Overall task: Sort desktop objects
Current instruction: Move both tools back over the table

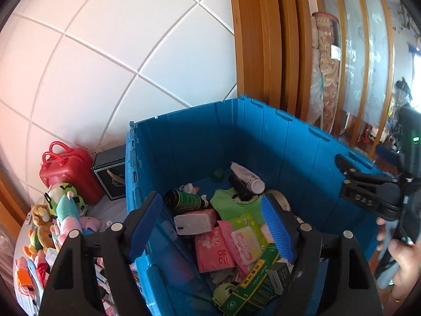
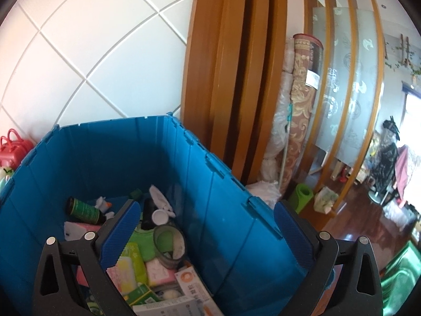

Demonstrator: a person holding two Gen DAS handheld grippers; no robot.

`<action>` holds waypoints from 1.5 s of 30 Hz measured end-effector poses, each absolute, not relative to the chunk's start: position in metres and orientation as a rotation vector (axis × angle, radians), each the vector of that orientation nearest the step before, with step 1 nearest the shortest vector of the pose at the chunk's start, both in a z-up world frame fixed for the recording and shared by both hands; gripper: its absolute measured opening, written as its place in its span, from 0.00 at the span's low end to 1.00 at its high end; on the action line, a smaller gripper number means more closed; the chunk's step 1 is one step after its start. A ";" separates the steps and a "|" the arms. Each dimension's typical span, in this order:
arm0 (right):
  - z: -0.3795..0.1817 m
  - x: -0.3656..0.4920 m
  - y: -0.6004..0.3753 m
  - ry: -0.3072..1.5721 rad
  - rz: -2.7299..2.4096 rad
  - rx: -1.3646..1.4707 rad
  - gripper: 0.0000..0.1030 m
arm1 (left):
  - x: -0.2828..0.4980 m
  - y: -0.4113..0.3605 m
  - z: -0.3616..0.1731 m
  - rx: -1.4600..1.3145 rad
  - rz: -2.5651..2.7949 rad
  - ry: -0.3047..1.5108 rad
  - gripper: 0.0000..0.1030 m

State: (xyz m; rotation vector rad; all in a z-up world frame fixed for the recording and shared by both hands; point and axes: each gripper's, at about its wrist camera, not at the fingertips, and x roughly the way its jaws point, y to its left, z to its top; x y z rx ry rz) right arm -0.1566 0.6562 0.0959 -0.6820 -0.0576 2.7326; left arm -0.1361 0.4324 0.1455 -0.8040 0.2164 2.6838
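Observation:
A blue plastic crate (image 1: 263,137) holds several items: a dark green bottle (image 1: 185,200), pink tissue packs (image 1: 213,251), a wipes pack (image 1: 247,242), a green box (image 1: 256,281) and a green cloth (image 1: 231,204). My left gripper (image 1: 211,227) is open and empty above the crate's left part. My right gripper (image 2: 208,234) is open and empty over the crate's right wall (image 2: 236,223); it also shows in the left wrist view (image 1: 368,192). The bottle (image 2: 84,210) and a clear cup (image 2: 169,245) show in the right wrist view.
Plush toys (image 1: 60,218), a red mini suitcase (image 1: 69,169) and a dark box (image 1: 111,175) lie left of the crate. A white tiled wall (image 1: 118,52) is behind. A wooden frame (image 2: 236,79), rolled rugs (image 2: 300,110) and a green mat roll (image 2: 301,196) stand to the right.

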 end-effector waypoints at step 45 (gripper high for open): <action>0.024 -0.083 0.255 -0.168 3.122 -1.067 1.00 | -0.069 -0.115 -0.092 -1.608 3.028 0.008 0.93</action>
